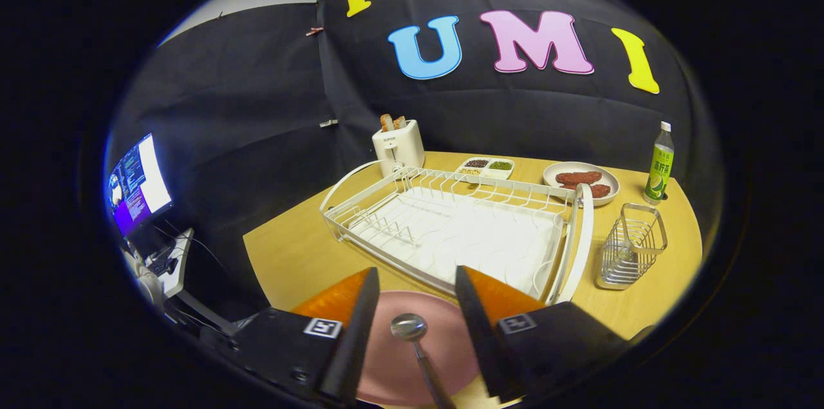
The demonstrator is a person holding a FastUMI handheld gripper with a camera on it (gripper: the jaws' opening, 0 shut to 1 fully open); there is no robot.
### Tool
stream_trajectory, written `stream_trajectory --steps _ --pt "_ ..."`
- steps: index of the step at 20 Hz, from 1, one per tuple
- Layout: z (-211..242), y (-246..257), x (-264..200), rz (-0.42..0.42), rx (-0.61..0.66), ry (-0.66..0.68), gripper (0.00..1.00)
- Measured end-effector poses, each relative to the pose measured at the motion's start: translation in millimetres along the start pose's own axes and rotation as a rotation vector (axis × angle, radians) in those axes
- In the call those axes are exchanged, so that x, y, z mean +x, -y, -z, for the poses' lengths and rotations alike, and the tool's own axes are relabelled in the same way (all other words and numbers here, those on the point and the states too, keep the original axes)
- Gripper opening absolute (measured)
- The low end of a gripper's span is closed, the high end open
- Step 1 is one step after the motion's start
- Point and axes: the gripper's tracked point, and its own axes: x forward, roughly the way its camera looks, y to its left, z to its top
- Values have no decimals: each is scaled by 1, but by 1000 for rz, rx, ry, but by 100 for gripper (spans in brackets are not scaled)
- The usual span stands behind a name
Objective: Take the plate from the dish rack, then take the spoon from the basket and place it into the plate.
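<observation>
A: Gripper [415, 306] status? Standing spread, pinching nothing.

B: Spoon [418, 348]? Lying between the fingers, resting on the pink plate [393, 357], near side of table [296, 254].

A: Dish rack [450, 228]? Sitting just beyond, holding no plate. Wire basket [631, 248], far right, appearing empty.

B: Task progress? Looking essentially complete; withdrawing only, judging by layout.

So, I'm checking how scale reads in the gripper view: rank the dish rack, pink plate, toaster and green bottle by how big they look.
1. Dish rack
2. Pink plate, though nearness enlarges it
3. Toaster
4. Green bottle

Gripper open over the spoon.
</observation>
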Motion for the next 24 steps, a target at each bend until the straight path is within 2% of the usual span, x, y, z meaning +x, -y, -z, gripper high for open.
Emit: stream_trajectory --steps 1,2,7,15,18,24 --pt "-6 4 -5 10 -2 7 95" --pt "-12 8 -9 27 -5 18 99" --pt "-56 48 -42 173 -8 100 98" --pt "-122 128 -145 504 -35 278 98" --pt "-131 131 -182 594 -65 323 98" --pt "-123 107 -223 697 18 371 98"
